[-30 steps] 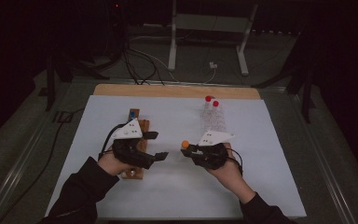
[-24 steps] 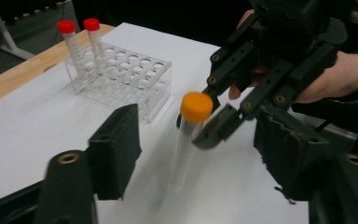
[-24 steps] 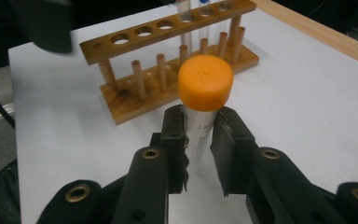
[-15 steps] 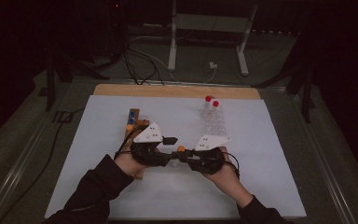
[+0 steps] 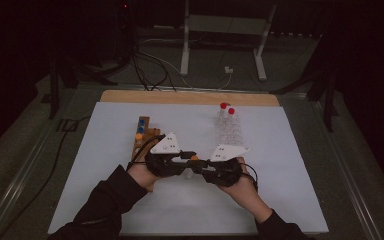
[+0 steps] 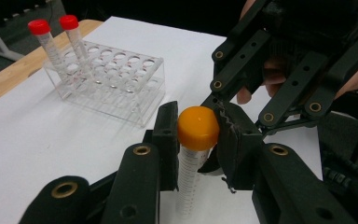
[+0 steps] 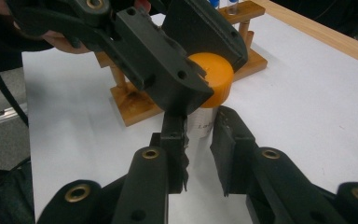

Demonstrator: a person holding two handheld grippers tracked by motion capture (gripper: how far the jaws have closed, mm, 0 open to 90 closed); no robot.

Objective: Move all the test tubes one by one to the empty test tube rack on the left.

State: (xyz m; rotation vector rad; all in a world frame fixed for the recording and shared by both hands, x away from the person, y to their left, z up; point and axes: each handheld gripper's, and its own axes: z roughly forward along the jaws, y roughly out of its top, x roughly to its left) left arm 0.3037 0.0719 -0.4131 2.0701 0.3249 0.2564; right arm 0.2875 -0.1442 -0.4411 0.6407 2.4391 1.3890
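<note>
A clear tube with an orange cap [image 6: 198, 127] stands upright over the white mat between my two grippers. My right gripper [image 7: 200, 140] is shut on the tube's clear body [image 7: 199, 125] just under the cap. My left gripper [image 6: 198, 140] has just been closing its jaws; they now press on both sides of the orange cap [image 7: 214, 79]. In the high view the left gripper [image 5: 189, 158] and the right gripper [image 5: 197, 168] meet tip to tip at the mat's middle, with the cap [image 5: 194, 158] between them.
A clear plastic rack [image 5: 228, 131] holding two red-capped tubes [image 6: 39, 28] stands behind the right hand. A wooden rack [image 5: 142, 139] with blue- and orange-capped tubes sits beside the left hand. The white mat [image 5: 280, 165] lies on a wooden board [image 5: 190, 97].
My left gripper moved right from the wooden rack to the tube in the right gripper, and its jaws closed on the orange cap. The right hand stayed put.
</note>
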